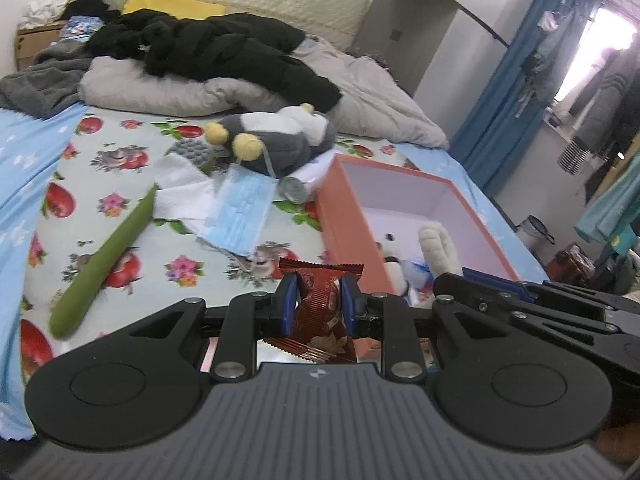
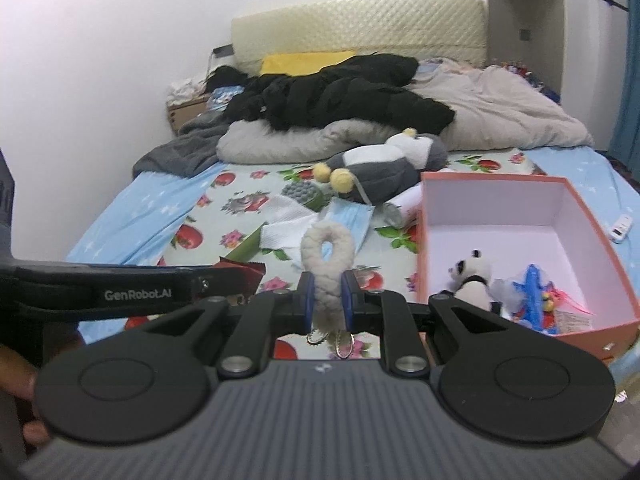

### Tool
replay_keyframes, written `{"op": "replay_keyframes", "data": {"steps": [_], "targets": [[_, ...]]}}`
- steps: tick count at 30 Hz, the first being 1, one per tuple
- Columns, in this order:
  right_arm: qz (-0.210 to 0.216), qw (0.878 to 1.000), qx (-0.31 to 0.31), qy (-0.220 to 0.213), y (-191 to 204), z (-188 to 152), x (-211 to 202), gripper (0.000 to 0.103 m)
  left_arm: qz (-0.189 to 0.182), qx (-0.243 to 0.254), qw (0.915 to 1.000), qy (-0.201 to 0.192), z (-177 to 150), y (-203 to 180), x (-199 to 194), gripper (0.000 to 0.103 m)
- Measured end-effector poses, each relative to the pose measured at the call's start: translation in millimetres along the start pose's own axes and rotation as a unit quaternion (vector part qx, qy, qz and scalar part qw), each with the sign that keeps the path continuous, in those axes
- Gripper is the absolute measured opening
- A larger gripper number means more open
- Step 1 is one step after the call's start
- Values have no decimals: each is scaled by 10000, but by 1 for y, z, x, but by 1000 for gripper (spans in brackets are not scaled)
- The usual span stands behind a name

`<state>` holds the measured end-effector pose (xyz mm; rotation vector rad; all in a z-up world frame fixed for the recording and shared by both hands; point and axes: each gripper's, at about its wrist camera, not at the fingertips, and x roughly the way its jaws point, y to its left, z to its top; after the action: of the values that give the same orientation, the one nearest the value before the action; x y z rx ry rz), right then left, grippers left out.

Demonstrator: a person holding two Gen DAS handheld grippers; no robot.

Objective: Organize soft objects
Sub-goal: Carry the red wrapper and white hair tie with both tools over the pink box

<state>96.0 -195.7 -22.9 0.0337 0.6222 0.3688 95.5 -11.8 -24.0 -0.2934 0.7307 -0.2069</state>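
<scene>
My left gripper (image 1: 319, 294) is shut on a dark red snack packet (image 1: 322, 300), held above the flowered bedsheet just left of the orange box (image 1: 344, 216). My right gripper (image 2: 327, 294) is shut on a cream braided plush loop (image 2: 327, 256) with small metal clips hanging below, left of the orange box (image 2: 422, 248). Inside the box lie a small panda plush (image 2: 472, 276) and a blue toy (image 2: 534, 292). A grey and white penguin plush (image 1: 276, 140) lies beyond, near a blue face mask (image 1: 242, 210) and white tissue (image 1: 184, 192).
A green stick-shaped object (image 1: 106, 264) lies on the sheet at left. A grey round brush (image 1: 194, 152) and a rolled tube (image 1: 298, 188) sit by the penguin. Black jacket (image 2: 340, 92) and beige duvet (image 2: 500, 112) cover the bed's far end. The left gripper's arm (image 2: 100, 288) crosses the right view.
</scene>
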Motion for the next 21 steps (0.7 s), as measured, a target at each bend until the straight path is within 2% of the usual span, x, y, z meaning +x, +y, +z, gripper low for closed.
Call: {"op": "replay_keyframes", "data": {"steps": [13,18,21], "targets": [[-698,9966,403,-169,-51,-12,-38,18,-771,544,9953,217,3,-74,30,28],[-928,9933,676,-135,-77,-18,-34,18,-921,917,9911,289,9,-97,58,28],[-1071,9909,816,-68,-97,-16,-23,18,-1049,965,9886,493,20,-103,85,28]]}}
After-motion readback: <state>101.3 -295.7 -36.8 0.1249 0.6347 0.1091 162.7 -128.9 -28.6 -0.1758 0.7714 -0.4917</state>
